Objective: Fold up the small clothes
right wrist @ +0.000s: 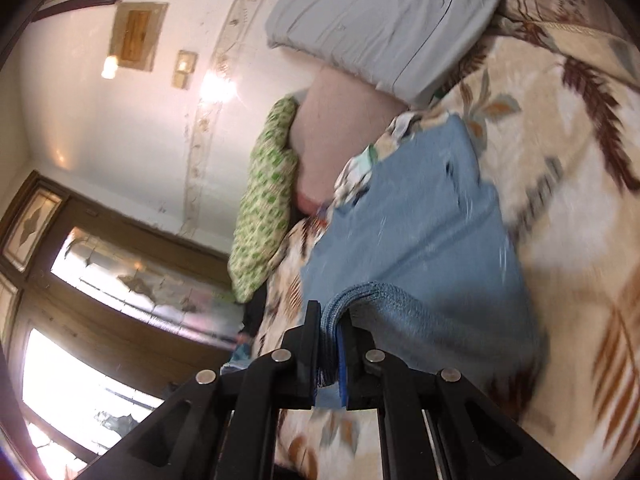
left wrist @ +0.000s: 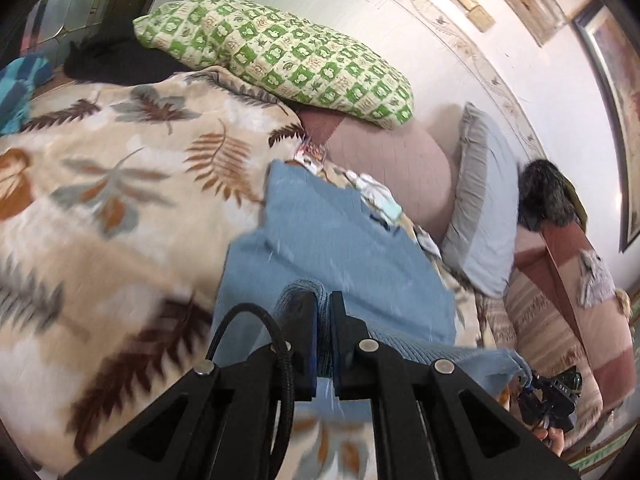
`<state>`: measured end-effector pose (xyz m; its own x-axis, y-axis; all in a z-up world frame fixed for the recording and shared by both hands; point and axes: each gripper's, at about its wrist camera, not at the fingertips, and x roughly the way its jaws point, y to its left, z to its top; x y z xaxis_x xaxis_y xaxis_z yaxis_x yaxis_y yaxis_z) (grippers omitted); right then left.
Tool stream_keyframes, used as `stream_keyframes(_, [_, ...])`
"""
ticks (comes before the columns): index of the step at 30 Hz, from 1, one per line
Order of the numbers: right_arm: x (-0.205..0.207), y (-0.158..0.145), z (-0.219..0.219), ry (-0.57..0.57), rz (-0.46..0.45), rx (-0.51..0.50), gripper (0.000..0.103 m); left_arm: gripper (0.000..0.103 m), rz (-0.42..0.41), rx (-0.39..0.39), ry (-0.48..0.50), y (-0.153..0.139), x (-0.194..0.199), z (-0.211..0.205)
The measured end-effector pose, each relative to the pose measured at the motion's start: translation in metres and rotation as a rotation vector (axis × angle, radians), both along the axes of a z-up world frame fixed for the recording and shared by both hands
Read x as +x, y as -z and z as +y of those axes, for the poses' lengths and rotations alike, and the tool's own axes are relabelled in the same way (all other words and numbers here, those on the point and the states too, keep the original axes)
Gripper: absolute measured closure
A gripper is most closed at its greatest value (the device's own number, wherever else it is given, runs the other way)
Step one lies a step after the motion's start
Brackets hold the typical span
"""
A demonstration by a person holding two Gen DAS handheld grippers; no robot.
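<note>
Blue knit garment (left wrist: 340, 248), lying on the leaf-patterned blanket (left wrist: 120, 184) with its near edge lifted: left gripper (left wrist: 323, 300) and right gripper (right wrist: 334, 312) each have their jaws pinched tight on a bunched corner of that edge. Judged mid-fold, the raised edge not yet laid over the far part. No container is visible; a small printed cloth (left wrist: 376, 196) lies beside the garment's far edge.

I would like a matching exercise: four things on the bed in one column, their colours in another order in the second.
Things:
1. garment
2. blanket
3. top pillow
4. pillow by the wall

Colours:
A. green and cream checks
B. beige with brown leaves
C. plain blue
D. pale grey

Pairs: 1-C, 2-B, 3-A, 4-D
</note>
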<state>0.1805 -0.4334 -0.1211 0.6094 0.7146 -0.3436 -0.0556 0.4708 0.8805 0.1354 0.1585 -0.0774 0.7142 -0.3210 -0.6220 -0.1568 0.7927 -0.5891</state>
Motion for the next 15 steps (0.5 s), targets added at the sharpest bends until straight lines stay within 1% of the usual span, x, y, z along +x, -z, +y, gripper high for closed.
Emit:
stream_keyframes(1, [0.012,0.002,0.001,0.003,0.005,-0.004,0.096,0.098,0.009,0.002,-0.001,0.004,0.016,-0.001])
stream_keyframes(3, [0.039,0.010,0.005,0.013,0.021,-0.041,0.096,0.098,0.020,0.021,-0.001,0.010,0.034,-0.004])
stream_keyframes(4, [0.048,0.016,0.006,0.017,0.038,-0.041,0.096,0.098,0.027,0.029,0.000,0.014,0.042,-0.005])
stream_keyframes(6, [0.060,0.027,0.008,0.019,0.056,-0.054,0.096,0.098,0.033,0.031,0.004,0.019,0.049,-0.006])
stream_keyframes(8, [0.063,0.033,0.007,0.020,0.061,-0.048,0.096,0.098,0.023,0.052,0.001,0.017,0.051,-0.007])
stream_keyframes(11, [0.070,0.028,0.003,0.027,0.038,-0.058,0.096,0.098,-0.011,0.083,0.015,0.007,0.061,-0.009])
stream_keyframes(15, [0.103,0.007,0.005,0.022,-0.006,-0.084,0.096,0.098,-0.041,0.095,0.015,-0.009,0.097,-0.007])
